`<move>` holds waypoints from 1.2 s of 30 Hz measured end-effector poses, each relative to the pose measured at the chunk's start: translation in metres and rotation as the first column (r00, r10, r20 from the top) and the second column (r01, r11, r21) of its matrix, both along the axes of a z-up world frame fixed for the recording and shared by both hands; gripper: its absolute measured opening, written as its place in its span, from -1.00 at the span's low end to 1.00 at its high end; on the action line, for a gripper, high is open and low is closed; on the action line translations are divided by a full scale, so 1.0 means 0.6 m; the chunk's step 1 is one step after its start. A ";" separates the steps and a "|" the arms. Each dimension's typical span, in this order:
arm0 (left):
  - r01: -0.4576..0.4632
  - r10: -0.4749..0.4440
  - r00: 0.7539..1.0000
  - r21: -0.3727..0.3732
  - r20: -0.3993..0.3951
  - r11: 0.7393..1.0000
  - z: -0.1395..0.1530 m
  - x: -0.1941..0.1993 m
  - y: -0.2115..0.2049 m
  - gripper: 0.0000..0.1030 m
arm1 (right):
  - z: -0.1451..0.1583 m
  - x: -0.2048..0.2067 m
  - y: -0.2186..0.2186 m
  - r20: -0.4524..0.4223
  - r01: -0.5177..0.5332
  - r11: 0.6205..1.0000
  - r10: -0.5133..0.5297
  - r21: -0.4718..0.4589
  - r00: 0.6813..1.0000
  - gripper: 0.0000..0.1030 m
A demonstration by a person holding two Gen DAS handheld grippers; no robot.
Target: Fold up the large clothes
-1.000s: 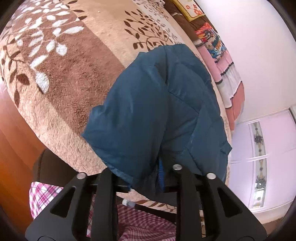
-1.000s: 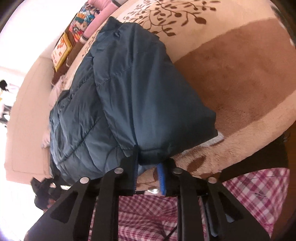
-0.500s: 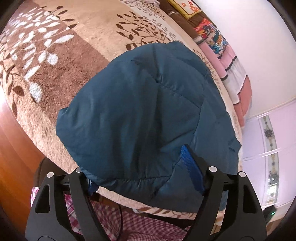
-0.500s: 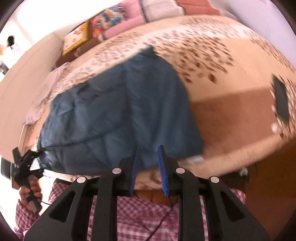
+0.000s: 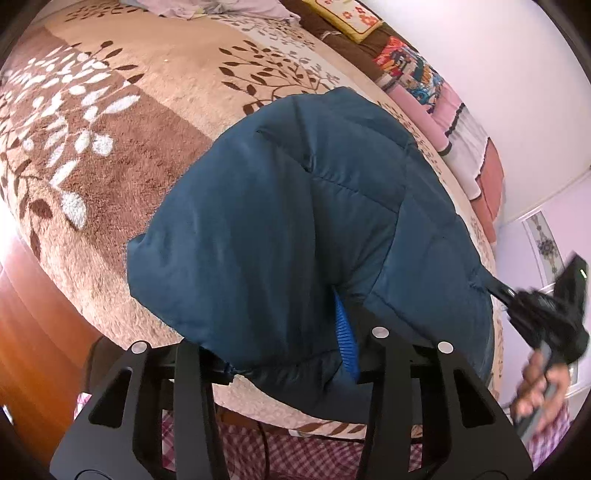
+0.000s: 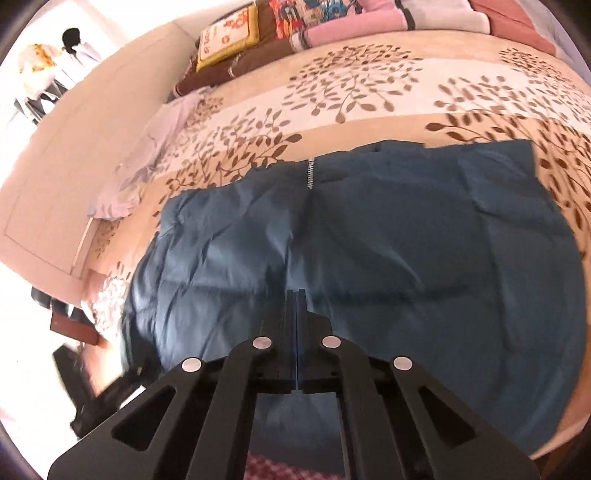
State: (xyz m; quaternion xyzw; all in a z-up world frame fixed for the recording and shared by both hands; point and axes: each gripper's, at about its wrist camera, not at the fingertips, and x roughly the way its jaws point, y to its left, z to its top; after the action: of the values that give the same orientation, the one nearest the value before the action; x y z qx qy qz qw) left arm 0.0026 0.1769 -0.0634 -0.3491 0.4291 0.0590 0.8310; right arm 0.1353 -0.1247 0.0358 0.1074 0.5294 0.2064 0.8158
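Note:
A dark blue puffy jacket (image 5: 277,221) lies on the bed's leaf-patterned blanket (image 5: 110,155). My left gripper (image 5: 275,343) is at the jacket's near hem, which bulges between the fingers. Its jaws are closing; the blue pad (image 5: 343,332) still shows its face, and the other fingertip is hidden under the hem. In the right wrist view the jacket (image 6: 406,258) is spread wide with its zipper (image 6: 310,173) at the far edge. My right gripper (image 6: 297,295) is shut with nothing between its pads and hovers over the jacket's near part. A hand holds the right gripper (image 5: 496,290) by the jacket's right edge.
Folded bedding and cushions (image 6: 314,33) are stacked at the head of the bed. A pale lilac garment (image 6: 147,158) lies by the padded headboard (image 6: 55,166). A wooden floor (image 5: 29,314) lies left of the bed, and the person's checked clothing (image 5: 295,454) is close below the grippers.
The left jaws let the hem go, opened wide, then came partly together around it. The right gripper released the jacket, shut, and swung sideways and up along the bed edge.

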 end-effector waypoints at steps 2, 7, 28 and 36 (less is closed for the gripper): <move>0.005 -0.005 1.000 -0.007 0.005 1.000 -0.001 -0.002 0.004 -0.20 | -0.019 0.025 0.019 -0.012 0.003 0.999 -0.004 -0.039 1.000 -0.98; 0.012 -0.012 1.000 -0.020 0.006 1.000 -0.005 -0.007 0.008 -0.08 | -0.093 0.077 0.053 -0.123 -0.001 0.996 -0.009 -0.084 0.992 -0.98; 0.009 -0.005 0.996 -0.043 0.087 0.999 0.022 -0.008 -0.004 -0.57 | -0.139 0.098 0.072 -0.153 -0.021 0.990 -0.001 -0.139 0.988 -1.00; 0.018 -0.017 0.997 -0.014 0.071 1.000 0.033 -0.006 -0.005 -0.57 | -0.054 0.034 0.050 -0.042 -0.056 0.989 0.051 -0.134 0.998 -0.99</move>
State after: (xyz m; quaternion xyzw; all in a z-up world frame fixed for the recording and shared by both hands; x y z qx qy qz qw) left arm -0.0008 0.1740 -0.0434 -0.3534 0.4028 0.0361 0.8435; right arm 0.1558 -0.0946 0.0037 0.0415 0.5603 0.1899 0.8051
